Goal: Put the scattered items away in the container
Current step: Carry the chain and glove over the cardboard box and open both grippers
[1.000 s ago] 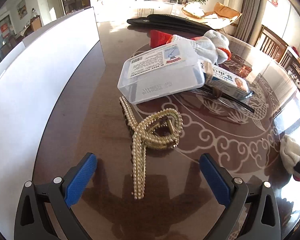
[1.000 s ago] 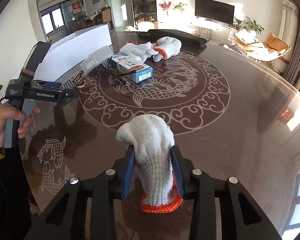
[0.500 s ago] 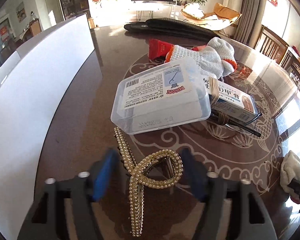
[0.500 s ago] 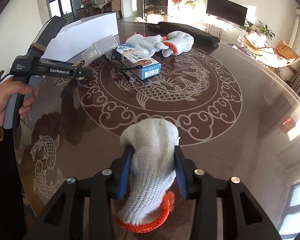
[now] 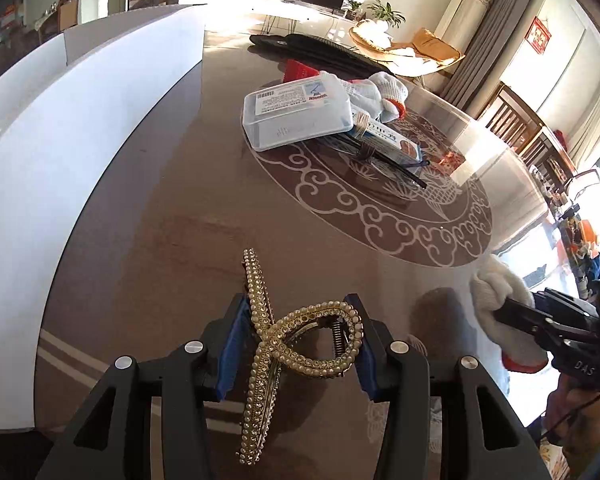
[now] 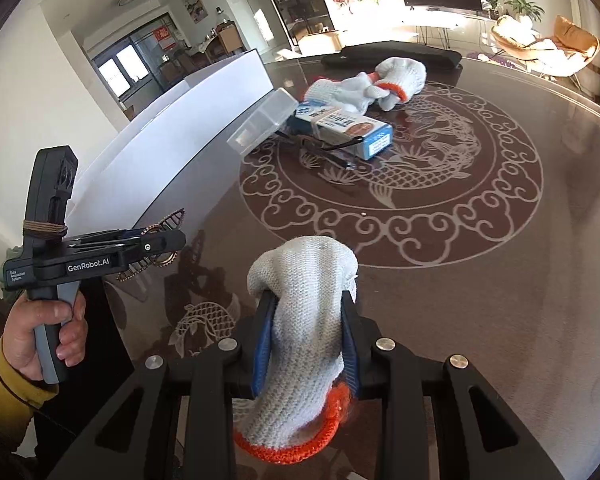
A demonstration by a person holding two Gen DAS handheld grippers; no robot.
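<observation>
I see through two fisheye cameras, one riding close behind each gripper and looking forward and steeply down along its jaws onto the surface (image 5: 172,216). My left view faces a clear plastic box (image 5: 296,114) with a white container wall (image 5: 80,128) on its left. My right view faces the same box (image 6: 266,120) from farther off. Each view catches the other gripper at its edge: right gripper (image 5: 500,312), left gripper (image 6: 172,240).
</observation>
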